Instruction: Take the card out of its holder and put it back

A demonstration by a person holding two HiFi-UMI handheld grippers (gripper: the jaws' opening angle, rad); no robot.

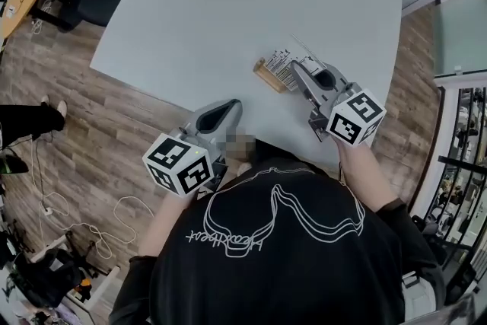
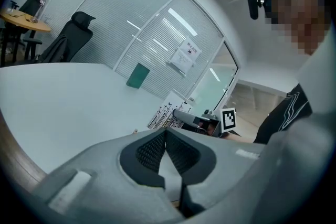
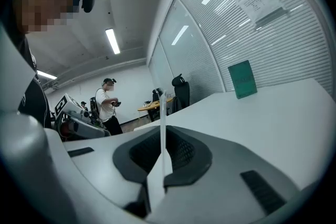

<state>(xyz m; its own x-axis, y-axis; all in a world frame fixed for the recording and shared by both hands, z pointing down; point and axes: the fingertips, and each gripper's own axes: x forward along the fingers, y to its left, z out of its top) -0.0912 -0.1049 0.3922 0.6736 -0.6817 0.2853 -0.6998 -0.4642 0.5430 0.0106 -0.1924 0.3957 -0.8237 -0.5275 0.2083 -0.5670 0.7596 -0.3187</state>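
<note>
Right gripper point(image 1: 297, 66) grasps the card point(image 1: 283, 63); left gripper point(image 1: 230, 106) is clenched on nothing.
Head view: both grippers lie over the near edge of the pale table point(image 1: 228, 4), with the printed card at the right gripper's tip, touching the wooden holder point(image 1: 266, 77); whether it sits in the slot I cannot tell. Left gripper view: the jaw tips meet with nothing between them, and the card stands beyond them. Right gripper view: the card shows edge-on as a thin white strip clamped between the pads, and a green sign point(image 3: 242, 78) stands farther along the table.
</note>
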